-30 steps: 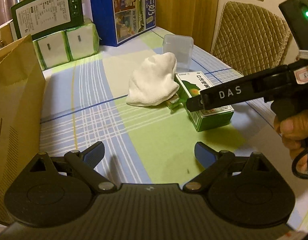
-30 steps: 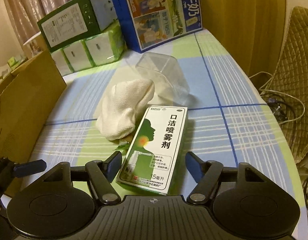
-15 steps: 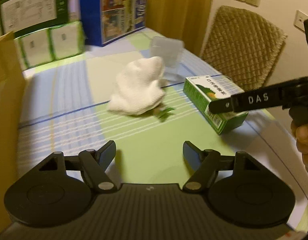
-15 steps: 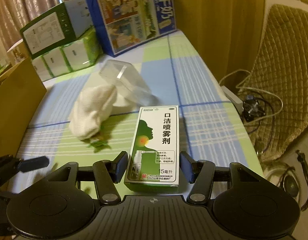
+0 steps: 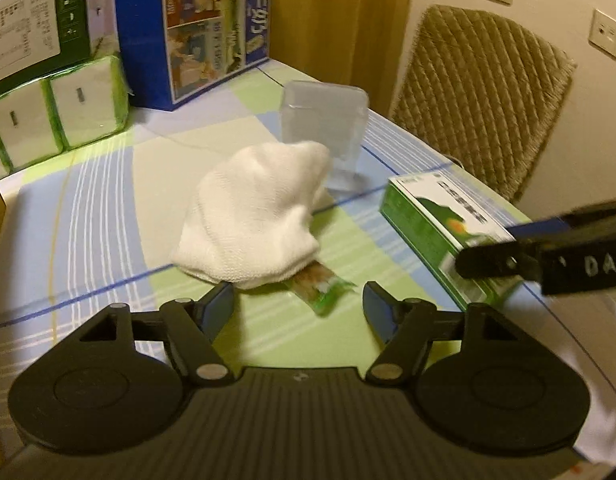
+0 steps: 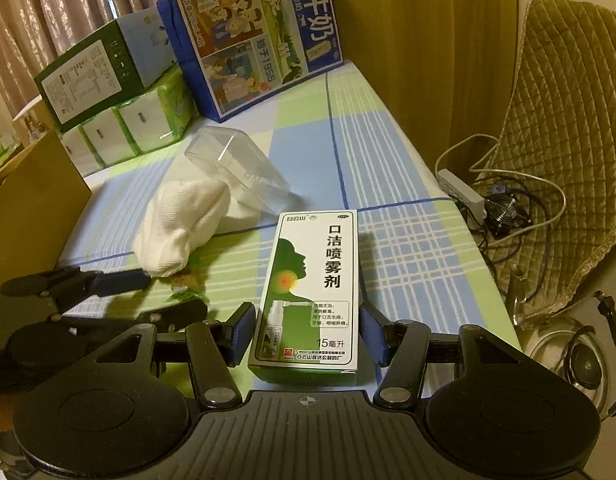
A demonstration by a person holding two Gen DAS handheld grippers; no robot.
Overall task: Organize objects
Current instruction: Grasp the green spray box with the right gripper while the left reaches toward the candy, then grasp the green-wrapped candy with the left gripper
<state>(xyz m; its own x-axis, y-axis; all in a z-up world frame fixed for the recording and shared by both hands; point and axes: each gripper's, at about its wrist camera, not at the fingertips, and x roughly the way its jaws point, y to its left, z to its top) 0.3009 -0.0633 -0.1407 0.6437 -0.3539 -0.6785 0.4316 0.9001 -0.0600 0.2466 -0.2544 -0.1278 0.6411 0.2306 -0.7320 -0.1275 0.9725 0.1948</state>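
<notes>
Both pairs of jaws stand spread. Right gripper (image 6: 306, 334) straddles the near end of the green spray box (image 6: 313, 286), which lies flat on the checked tablecloth (image 6: 403, 268) — whether its pads touch the box, I cannot tell. Left gripper (image 5: 298, 306) frames a small green sachet (image 5: 317, 290) poking from under the white cloth (image 5: 254, 216), beside a clear plastic container (image 5: 323, 120).

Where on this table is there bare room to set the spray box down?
Bare cloth lies right of the spray box, toward the table edge, and between the clear container and blue milk carton. Around the white cloth and green packet it's crowded.
</notes>
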